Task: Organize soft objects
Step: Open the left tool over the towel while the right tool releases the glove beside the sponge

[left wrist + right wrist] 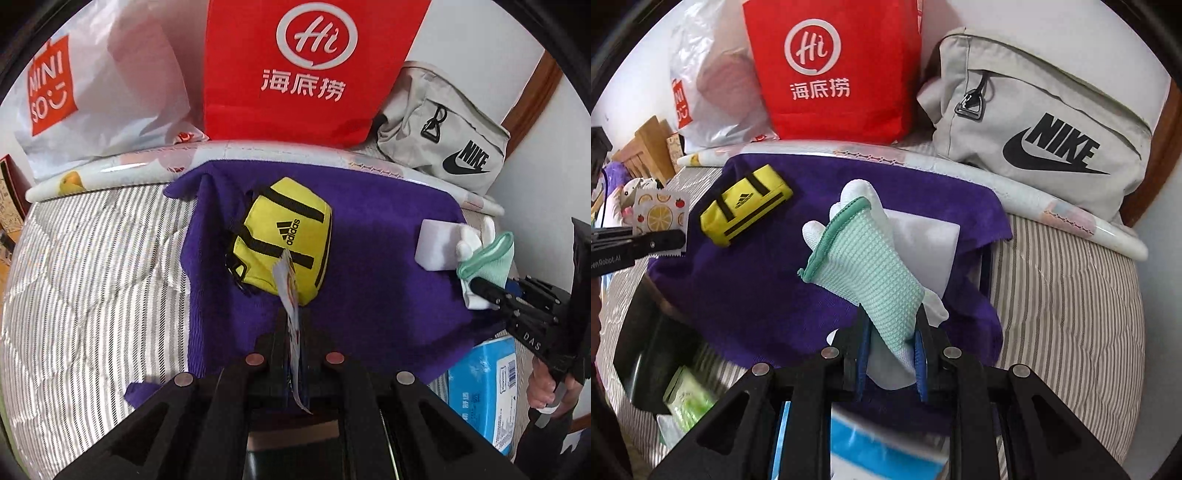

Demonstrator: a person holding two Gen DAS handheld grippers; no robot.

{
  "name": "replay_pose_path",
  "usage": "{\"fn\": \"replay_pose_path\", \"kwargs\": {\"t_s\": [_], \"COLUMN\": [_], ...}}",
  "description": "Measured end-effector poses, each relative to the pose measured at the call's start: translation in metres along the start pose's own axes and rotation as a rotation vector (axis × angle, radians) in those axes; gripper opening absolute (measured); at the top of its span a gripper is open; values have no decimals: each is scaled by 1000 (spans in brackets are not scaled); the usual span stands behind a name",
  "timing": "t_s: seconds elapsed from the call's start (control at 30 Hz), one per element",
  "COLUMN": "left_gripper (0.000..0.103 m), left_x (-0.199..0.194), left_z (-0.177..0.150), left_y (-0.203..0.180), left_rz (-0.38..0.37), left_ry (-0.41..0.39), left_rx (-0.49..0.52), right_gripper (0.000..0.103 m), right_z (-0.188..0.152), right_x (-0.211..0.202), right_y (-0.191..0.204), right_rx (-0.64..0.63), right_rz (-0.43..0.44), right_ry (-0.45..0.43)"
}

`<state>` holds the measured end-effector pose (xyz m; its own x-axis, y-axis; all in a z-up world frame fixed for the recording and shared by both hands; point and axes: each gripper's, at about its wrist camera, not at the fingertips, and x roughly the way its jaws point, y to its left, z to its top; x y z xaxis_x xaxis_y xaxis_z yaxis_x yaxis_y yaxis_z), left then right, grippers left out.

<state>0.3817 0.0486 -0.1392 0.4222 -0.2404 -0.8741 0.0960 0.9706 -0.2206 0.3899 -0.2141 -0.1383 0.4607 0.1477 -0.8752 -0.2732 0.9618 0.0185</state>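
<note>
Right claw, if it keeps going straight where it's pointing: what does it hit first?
Probably the white rectangular foam block lying on the purple cloth. The right claw, shut on a mint-green and white knit glove, points right at it, and the glove would touch first. Depth is unclear.

A home bedroom: a striped quilted bed [92, 258], with shopping bags [314, 70] and a Nike backpack [1045, 122] against the wall at twelve o'clock.

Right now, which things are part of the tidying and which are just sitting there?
Part of the job:
- glove, in the right gripper
- fruit-print packet, in the left gripper
- yellow pouch
- purple cloth

Just lying about:
- red bag
- grey bag
- white plastic bag
</note>
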Motion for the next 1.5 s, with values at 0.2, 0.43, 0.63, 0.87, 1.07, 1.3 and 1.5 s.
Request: {"fn": "replay_pose_path", "kwargs": {"t_s": [0.2, 0.43, 0.63, 0.87, 1.07, 1.3, 1.5], "left_gripper": [5, 5, 5, 12, 50, 70, 76], "left_x": [16, 21, 20, 30, 20, 7, -4], "left_z": [0, -1, -6, -6, -4, 0, -3], "left_y": [8, 9, 2, 1, 2, -4, 3], "left_rz": [-18, -75, -124, -91, -29, 49, 95], "left_ry": [43, 76, 84, 138, 102, 52, 16], "left_rx": [-7, -13, 19, 3, 21, 54, 29], "right_gripper": [23, 26, 28, 31, 56, 69, 81], "right_z": [12, 19, 14, 5, 3, 10, 7], "right_x": [16, 24, 19, 22, 12, -7, -21], "right_y": [-4, -3, -4, -3, -4, -6, -5], "right_rx": [-3, -23, -30, -46, -49, -40, -48], "right_rz": [-2, -6, 21, 35, 38, 24, 7], "right_ry": [11, 10, 12, 61, 31, -24, -47]}}
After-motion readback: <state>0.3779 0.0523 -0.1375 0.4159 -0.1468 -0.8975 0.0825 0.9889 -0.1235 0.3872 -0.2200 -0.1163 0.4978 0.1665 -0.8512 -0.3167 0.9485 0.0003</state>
